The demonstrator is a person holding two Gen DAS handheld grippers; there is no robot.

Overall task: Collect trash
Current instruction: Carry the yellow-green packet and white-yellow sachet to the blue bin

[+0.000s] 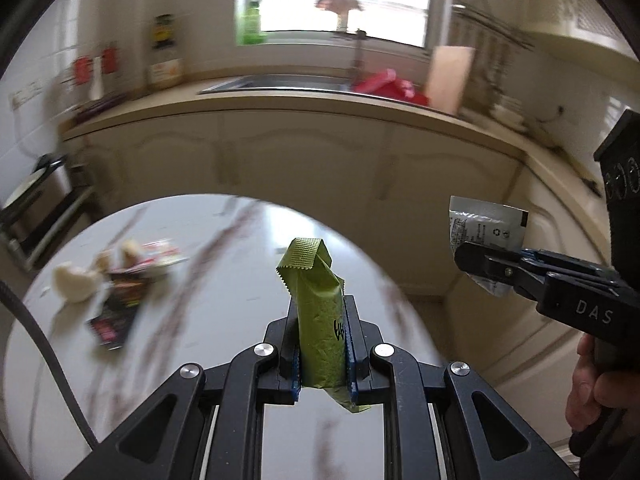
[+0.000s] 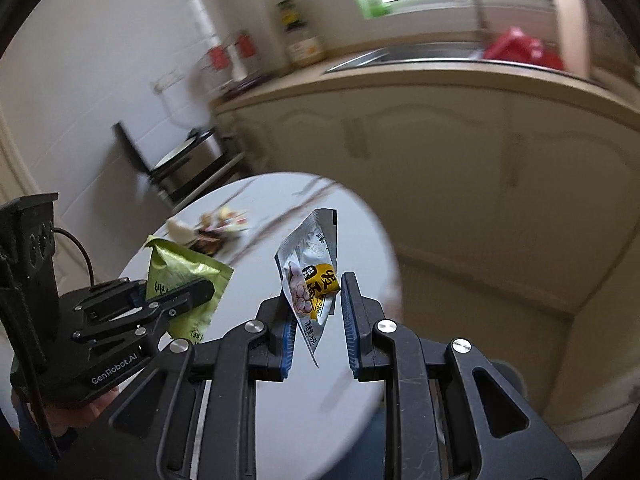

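My left gripper (image 1: 322, 344) clamps a green wrapper (image 1: 318, 312) upright above the round white table (image 1: 224, 264). My right gripper (image 2: 316, 324), marked "DAS", has its fingers spread, a silver packet (image 2: 310, 280) touching the left pad. More wrappers (image 1: 120, 280) lie on the table.

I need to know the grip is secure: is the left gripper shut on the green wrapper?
Shut. The left gripper has both blue pads pressed against the green wrapper, which stands upright between them, lifted clear of the round table.
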